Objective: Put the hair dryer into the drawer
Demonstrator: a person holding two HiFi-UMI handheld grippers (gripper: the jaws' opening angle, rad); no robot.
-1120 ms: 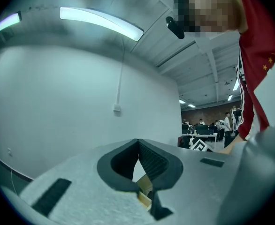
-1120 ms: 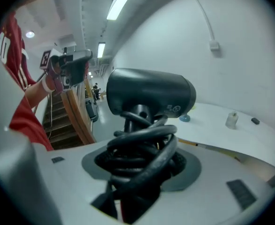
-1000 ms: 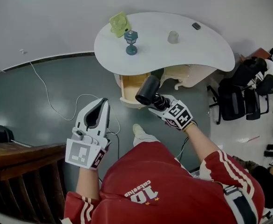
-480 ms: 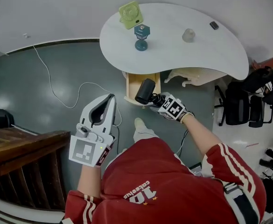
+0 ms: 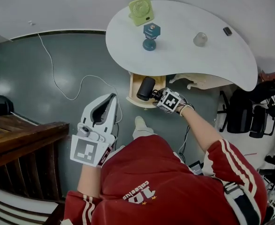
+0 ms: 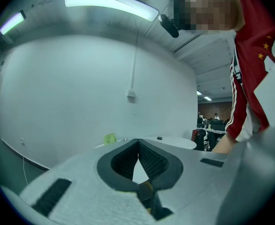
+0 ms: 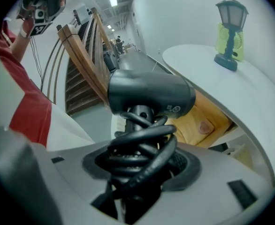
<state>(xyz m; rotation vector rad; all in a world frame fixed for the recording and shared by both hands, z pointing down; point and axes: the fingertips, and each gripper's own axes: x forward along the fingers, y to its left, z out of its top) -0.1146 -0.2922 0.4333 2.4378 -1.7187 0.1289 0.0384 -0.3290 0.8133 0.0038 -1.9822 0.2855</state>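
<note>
So the right gripper (image 5: 154,96) was clamped on the cord-wrapped handle of the black hair dryer (image 5: 146,88), jaws spread wide around that bundle of coiled cable, barrel sticking out past the tips. It was held right over the open light-wood drawer (image 5: 132,89) that poked out from under the near edge of the white curved table (image 5: 189,55). I honestly couldn't tell if the dryer had dipped below the drawer's rim or was touching anything inside. From the right gripper view the yellowish drawer interior sat just right of the barrel. The left gripper (image 5: 112,98) was well off to the left and nearer, over the dark green floor (image 5: 43,55), jaws closed tip to tip with nothing between them. On the tabletop at the far side: a small green square fan (image 5: 141,11), a teal lantern-shaped lamp (image 5: 150,35) beside it, and a little pale cup (image 5: 200,39) further right. A thin white cable (image 5: 67,86) snaked across the floor, and a dark wooden stair rail (image 5: 20,139) sat near left.
</note>
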